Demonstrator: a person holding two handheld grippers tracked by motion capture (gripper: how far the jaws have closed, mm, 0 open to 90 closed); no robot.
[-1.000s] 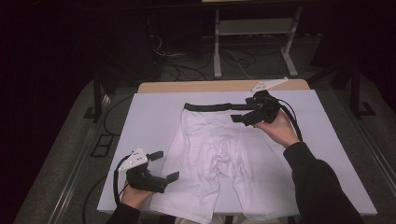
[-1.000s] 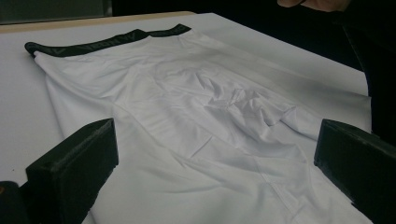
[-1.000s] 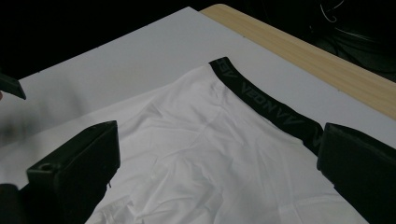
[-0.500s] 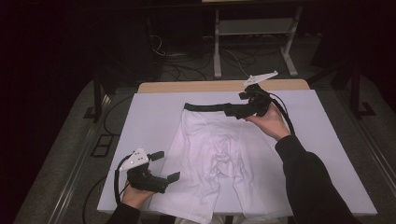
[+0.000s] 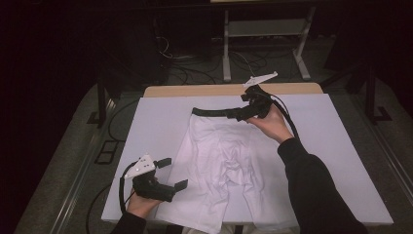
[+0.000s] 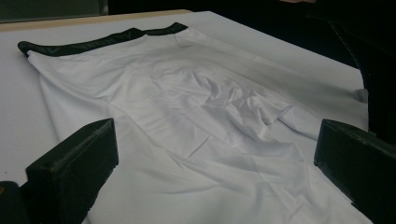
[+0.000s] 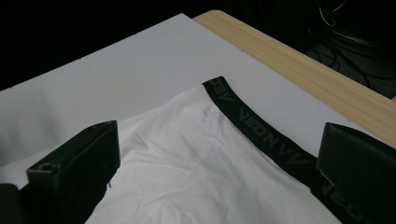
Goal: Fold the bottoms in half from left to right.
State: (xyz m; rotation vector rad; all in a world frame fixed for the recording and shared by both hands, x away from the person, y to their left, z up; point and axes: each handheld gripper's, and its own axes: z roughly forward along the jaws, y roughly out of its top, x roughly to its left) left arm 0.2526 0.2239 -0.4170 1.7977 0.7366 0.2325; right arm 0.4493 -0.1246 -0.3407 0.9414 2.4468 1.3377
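Note:
White boxer shorts (image 5: 224, 161) with a black waistband (image 5: 212, 113) lie flat on the white table cover (image 5: 160, 117), waistband at the far side. My left gripper (image 5: 173, 173) stands open at the near left, beside the left leg hem of the shorts (image 6: 201, 121). My right gripper (image 5: 238, 113) hovers open at the waistband's right end, its jaws wide on either side of the waistband (image 7: 261, 133) and the shorts (image 7: 187, 177), nothing pinched between them.
The white cover leaves a strip of wooden table edge (image 5: 204, 90) bare at the far side. Beyond it on the dark floor stand a metal stand (image 5: 265, 44) and cables (image 5: 175, 58). A crease bunches the cloth at the crotch (image 5: 234, 168).
My right gripper has drifted left along the waistband and tilted, its grey plate now pointing up. The left gripper has stayed put.

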